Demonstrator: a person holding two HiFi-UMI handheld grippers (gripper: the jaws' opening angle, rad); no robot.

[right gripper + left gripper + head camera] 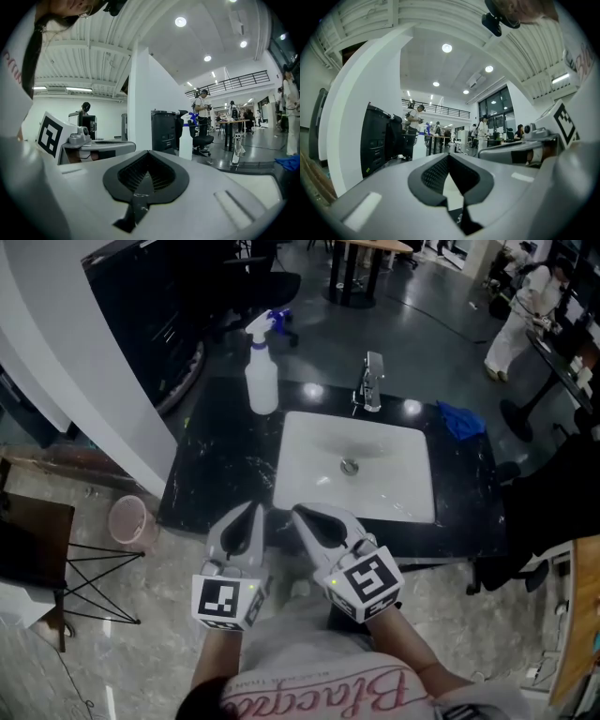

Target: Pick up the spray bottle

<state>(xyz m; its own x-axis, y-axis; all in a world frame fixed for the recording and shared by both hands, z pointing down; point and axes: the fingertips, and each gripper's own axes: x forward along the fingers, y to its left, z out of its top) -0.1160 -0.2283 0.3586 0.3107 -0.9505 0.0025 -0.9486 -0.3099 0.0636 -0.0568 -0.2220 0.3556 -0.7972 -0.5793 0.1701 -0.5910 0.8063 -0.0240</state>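
Both grippers at the near counter edge, spray bottle untouched
Jaws of left gripper [251, 509] and right gripper [299, 513] are pressed together, nothing pinched between the ribbed black pads. The translucent white spray bottle [262, 371], blue at the nozzle, is stood upright far-left on the glossy black countertop [217, 470], near the rectangular white basin [309, 442], well apart from both

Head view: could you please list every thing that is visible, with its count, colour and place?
spray bottle: one, white with blue at the head, back left of the counter
counter: one, black, around the sink
sink: one, white, set in the counter
tap: one, silver, behind the sink
cloth: one, blue, back right of the counter
bucket: one, pinkish, on the floor left of the counter
left gripper: one, grey, shut, empty, over the counter's near edge
right gripper: one, grey, shut, empty, beside the left one
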